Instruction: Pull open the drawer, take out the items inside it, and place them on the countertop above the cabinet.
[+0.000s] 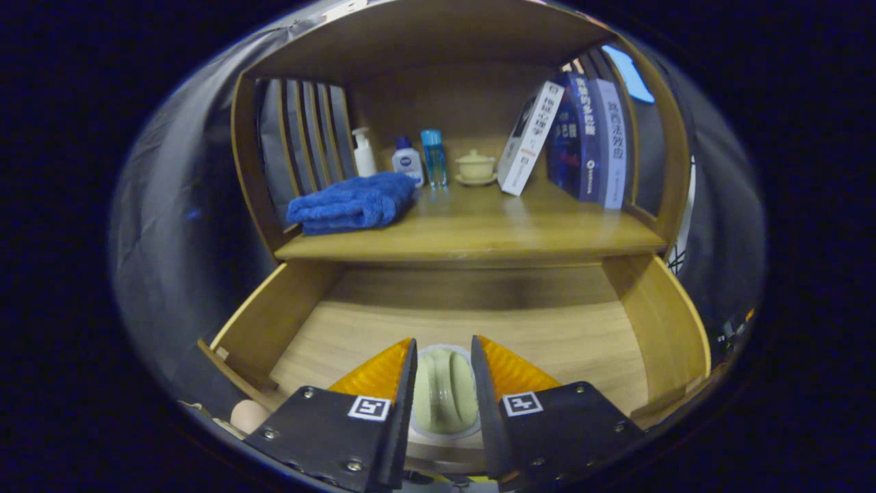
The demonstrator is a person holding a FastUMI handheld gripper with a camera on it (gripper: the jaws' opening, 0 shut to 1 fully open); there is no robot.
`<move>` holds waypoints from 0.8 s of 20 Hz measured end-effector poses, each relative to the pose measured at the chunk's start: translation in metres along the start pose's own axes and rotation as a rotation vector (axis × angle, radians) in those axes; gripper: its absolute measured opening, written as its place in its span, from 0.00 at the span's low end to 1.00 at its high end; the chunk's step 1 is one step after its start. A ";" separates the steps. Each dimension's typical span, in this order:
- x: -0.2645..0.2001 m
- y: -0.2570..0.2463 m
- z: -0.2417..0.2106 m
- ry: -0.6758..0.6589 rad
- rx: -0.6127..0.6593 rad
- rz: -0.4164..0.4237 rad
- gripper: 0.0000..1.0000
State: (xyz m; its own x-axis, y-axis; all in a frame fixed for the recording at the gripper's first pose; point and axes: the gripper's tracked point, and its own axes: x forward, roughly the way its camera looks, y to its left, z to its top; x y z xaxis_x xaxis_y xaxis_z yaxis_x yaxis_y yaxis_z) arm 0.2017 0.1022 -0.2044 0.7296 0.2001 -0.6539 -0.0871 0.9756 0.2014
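The wooden drawer [547, 335] stands pulled open below the countertop [493, 229]. Near the drawer's front lies a pale green round lidded piece [445, 394] with a white rim under it. My gripper [443, 341] is over it, one finger pressed against each side, so it is shut on the piece. The fingers hide its flanks. The drawer floor beyond the fingertips is bare wood.
On the countertop are a folded blue towel [352, 202] at the left, a pump bottle [363, 152], a small white bottle [407, 161], a blue bottle [434, 157], a pale lidded cup [475, 166] and leaning books [588, 140]. A pale round knob-like thing [248, 415] sits by the drawer's front left corner.
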 end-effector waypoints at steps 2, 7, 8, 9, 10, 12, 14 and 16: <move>0.013 -0.001 -0.013 0.063 -0.035 -0.006 0.45; 0.030 -0.003 -0.031 0.129 -0.065 -0.014 0.45; 0.034 -0.004 -0.031 0.136 -0.054 -0.011 0.45; 0.035 -0.003 -0.032 0.147 -0.049 -0.007 0.46; 0.037 -0.002 -0.037 0.158 -0.038 -0.002 0.46; 0.039 -0.002 -0.041 0.185 -0.019 0.003 0.46; 0.040 -0.004 -0.041 0.195 -0.022 0.002 0.46; 0.040 -0.005 -0.041 0.200 -0.032 0.002 0.46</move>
State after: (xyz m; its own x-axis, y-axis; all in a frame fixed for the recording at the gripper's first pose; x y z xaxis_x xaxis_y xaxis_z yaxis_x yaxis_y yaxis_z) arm 0.2038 0.1092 -0.2617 0.5800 0.2129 -0.7863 -0.1122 0.9769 0.1818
